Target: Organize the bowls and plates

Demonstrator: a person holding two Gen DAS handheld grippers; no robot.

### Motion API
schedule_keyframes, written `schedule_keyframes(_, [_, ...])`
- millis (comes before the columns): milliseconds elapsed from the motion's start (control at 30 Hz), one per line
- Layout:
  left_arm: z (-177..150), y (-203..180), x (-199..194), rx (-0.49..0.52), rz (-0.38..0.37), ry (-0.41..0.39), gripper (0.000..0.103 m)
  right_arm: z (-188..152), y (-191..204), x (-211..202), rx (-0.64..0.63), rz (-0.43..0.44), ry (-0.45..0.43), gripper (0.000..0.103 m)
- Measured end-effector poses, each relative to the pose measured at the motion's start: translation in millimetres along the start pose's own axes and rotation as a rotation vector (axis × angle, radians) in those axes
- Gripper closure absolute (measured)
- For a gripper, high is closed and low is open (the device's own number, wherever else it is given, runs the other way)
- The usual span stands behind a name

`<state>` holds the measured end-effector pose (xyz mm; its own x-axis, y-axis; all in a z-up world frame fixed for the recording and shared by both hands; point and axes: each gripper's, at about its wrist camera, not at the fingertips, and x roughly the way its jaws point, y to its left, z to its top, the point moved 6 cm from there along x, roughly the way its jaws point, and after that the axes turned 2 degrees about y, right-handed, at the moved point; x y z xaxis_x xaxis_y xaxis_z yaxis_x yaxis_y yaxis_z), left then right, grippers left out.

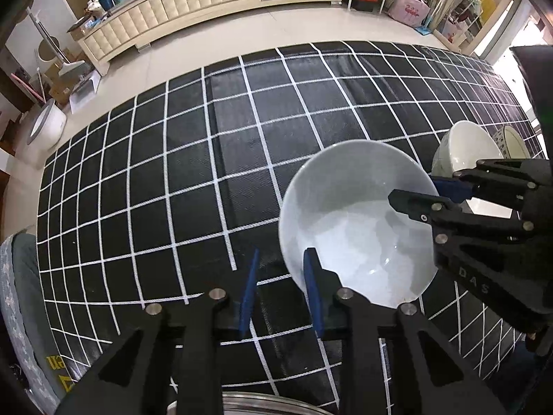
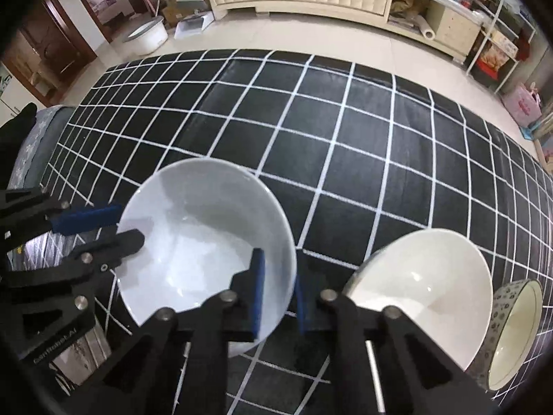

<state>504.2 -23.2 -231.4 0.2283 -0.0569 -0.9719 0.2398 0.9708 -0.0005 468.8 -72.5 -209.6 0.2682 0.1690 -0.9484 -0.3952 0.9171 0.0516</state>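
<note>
Both grippers are set on the rim of one white bowl [image 1: 356,221], from opposite sides. Seen from the left wrist, the left gripper [image 1: 281,290] straddles the near-left edge of the bowl: one blue pad [image 1: 312,287] lies inside against the wall, while the other pad [image 1: 249,290] stands outside with a gap of worktop visible between it and the rim, so a firm clamp cannot be confirmed from that view. From the right wrist, the right gripper [image 2: 280,294] is closed on the bowl's right rim, one pad [image 2: 257,290] inside and the other just outside, with the rim pinched between them.

The white bowl rests on a worktop [image 1: 172,173] covered in black cloth with a white grid. Just to the right of the right gripper, a second white bowl [image 2: 425,294] is seen tilted on its side, and beyond it, touching or nearly so, a patterned bowl [image 2: 515,332] with a cream interior also leans on its edge. Below the left gripper, the rim of a metal dish [image 1: 249,404] is partly visible at the frame's bottom edge.
</note>
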Motion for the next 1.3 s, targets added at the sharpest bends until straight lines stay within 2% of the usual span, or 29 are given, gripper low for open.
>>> schedule_keyframes(100, [-2,-4,2,0.005,-0.014,0.007,0.090,-1,-2,-1,0.019,0.010,-0.006,0.090])
schedule_keyframes(300, [-5,-7,4,-0.004,0.024,0.009,0.091,-7,-4,-10,0.051,0.045,-0.022,0.095])
schedule_keyframes(433, [-16,-11,-1,-0.011,-0.010,0.015,0.091,-16,-1,-19,0.059,0.034,-0.030,0.095])
schedule_keyframes(667, [-48,-26,-31,0.006,-0.010,-0.014,0.091,-43,5,-46,0.090,0.050,-0.044,0.095])
schedule_keyframes(900, [-88,-46,-58,0.030,-0.003,-0.022,0.091,-86,16,-67,0.109,0.047,-0.039,0.095])
schedule_keyframes(1300, [-156,-79,-65,0.032,-0.022,-0.002,0.091,-145,18,-72,0.143,0.063,-0.010,0.095])
